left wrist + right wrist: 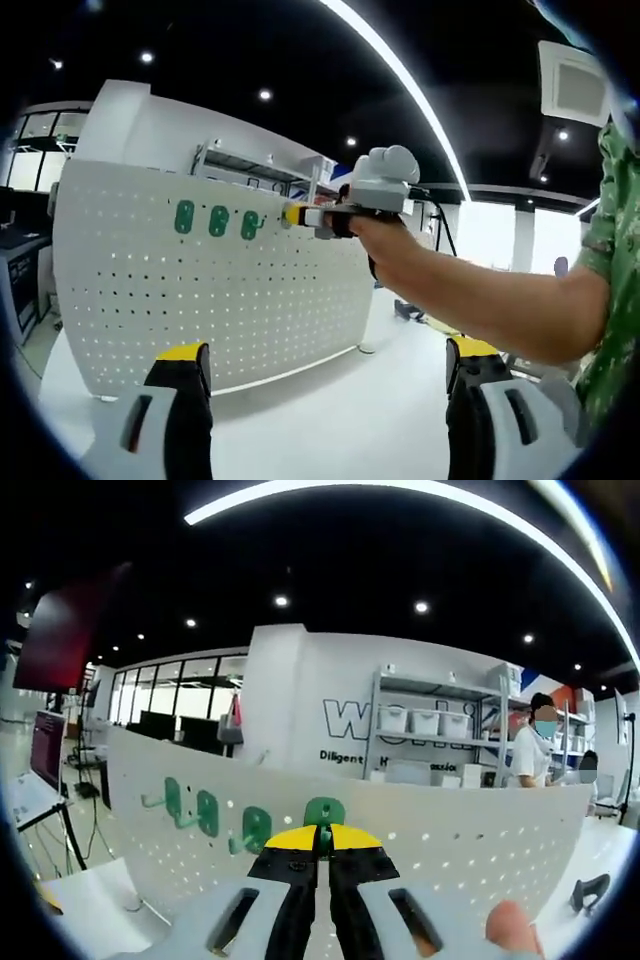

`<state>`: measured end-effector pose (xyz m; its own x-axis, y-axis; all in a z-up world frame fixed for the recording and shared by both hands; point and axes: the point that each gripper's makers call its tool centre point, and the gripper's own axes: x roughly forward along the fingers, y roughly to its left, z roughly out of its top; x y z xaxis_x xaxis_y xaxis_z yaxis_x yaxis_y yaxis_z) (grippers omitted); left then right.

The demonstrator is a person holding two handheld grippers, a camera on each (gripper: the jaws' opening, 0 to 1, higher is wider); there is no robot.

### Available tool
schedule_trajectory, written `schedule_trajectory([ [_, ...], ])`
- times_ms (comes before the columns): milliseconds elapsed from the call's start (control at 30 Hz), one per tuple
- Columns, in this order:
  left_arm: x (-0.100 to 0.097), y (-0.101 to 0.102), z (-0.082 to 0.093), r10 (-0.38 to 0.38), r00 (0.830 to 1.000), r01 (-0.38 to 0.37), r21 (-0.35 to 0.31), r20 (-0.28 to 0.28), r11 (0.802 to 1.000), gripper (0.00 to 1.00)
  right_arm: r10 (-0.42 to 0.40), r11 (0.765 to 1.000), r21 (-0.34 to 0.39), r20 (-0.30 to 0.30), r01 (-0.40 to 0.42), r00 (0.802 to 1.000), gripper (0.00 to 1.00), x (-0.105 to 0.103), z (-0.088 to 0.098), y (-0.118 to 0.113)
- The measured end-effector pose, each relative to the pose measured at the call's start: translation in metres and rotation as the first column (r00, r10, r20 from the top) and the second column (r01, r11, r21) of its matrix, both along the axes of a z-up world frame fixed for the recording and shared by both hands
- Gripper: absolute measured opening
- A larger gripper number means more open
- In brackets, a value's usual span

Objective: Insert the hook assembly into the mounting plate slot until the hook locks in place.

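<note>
A white pegboard mounting plate stands upright on the white table. Three green hooks sit in a row near its top edge. My right gripper, held in a hand, reaches in from the right and meets the board just right of that row. In the right gripper view its yellow-tipped jaws are shut on a fourth green hook, which is pressed against the plate beside the other hooks. My left gripper hangs back from the board, jaws wide apart and holding nothing.
The white table runs in front of the board. A person's bare forearm crosses the left gripper view. A small black object lies right of the board. Behind it stand shelves with bins and a person.
</note>
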<state>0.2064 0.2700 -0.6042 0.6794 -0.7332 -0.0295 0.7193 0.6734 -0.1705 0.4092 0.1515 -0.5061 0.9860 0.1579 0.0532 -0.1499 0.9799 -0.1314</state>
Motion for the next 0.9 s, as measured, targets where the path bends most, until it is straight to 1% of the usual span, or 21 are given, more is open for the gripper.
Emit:
schedule_trajectory([
  [233,0.003,0.004,-0.002,0.005,1.000,-0.005,0.000,-0.005,1.000,1.00,-0.005,1.000,0.005,0.010,0.005,1.000,0.01,0.004,0.003,0.001],
  [533,0.003,0.004,-0.004,0.005,1.000,-0.005,-0.001,-0.009,1.000,1.00,-0.010,1.000,0.005,0.002,0.010,1.000,0.01,0.008,0.000,0.000],
  [733,0.005,0.007,0.001,0.015,1.000,-0.015,-0.013,-0.001,1.000,1.00,-0.013,1.000,0.004,-0.001,0.013,1.000,0.01,0.010,-0.001,-0.002],
  [900,0.006,0.010,0.002,0.022,1.000,-0.022,-0.006,0.009,1.000,1.00,-0.015,1.000,0.004,0.000,0.015,1.000,0.01,0.009,-0.001,-0.001],
])
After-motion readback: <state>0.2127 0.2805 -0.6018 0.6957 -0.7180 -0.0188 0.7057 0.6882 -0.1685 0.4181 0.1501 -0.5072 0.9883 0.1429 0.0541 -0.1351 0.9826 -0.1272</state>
